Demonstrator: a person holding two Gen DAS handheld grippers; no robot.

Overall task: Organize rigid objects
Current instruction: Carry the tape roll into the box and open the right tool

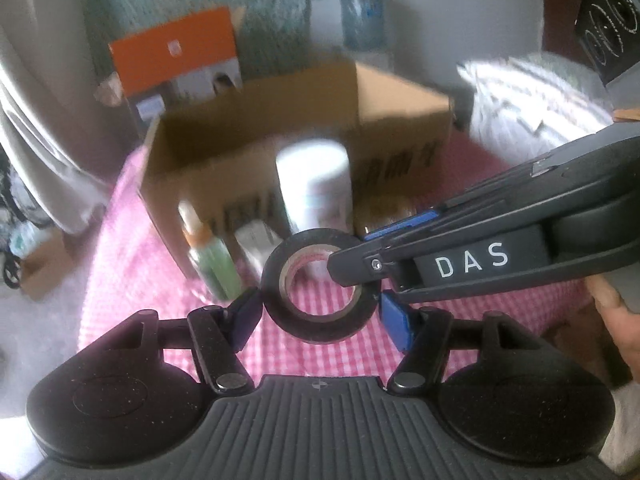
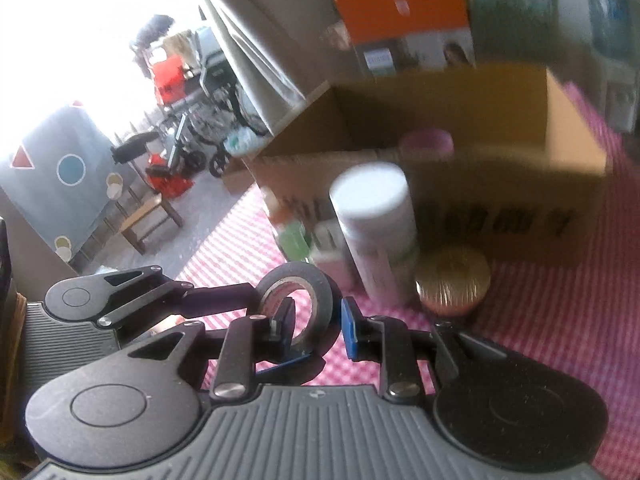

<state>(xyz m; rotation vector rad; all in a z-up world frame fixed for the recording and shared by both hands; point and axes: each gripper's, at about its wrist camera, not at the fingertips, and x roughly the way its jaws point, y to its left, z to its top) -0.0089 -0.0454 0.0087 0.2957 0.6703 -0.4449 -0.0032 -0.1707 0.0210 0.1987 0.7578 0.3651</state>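
Note:
A black roll of tape [image 1: 320, 286] is held above the pink checked tablecloth [image 1: 132, 280]. My left gripper [image 1: 320, 312] has its blue pads at the roll's two outer sides, touching or nearly so. My right gripper [image 2: 318, 320] has one finger through the roll's hole and one outside, clamped across the roll's [image 2: 308, 304] wall; in the left wrist view it [image 1: 360, 256] comes in from the right. Behind stand a white bottle [image 1: 314, 186], a green bottle [image 1: 212, 260] and an open cardboard box [image 1: 256, 152].
A gold-lidded jar [image 2: 454, 280] stands by the white bottle [image 2: 376, 236]. A pink-capped item [image 2: 428, 142] sits inside the box [image 2: 500, 200]. An orange-and-white carton [image 1: 176, 60] stands behind the box. A pen cup [image 1: 362, 20] is far back, and a silvery bag [image 1: 532, 96] lies right.

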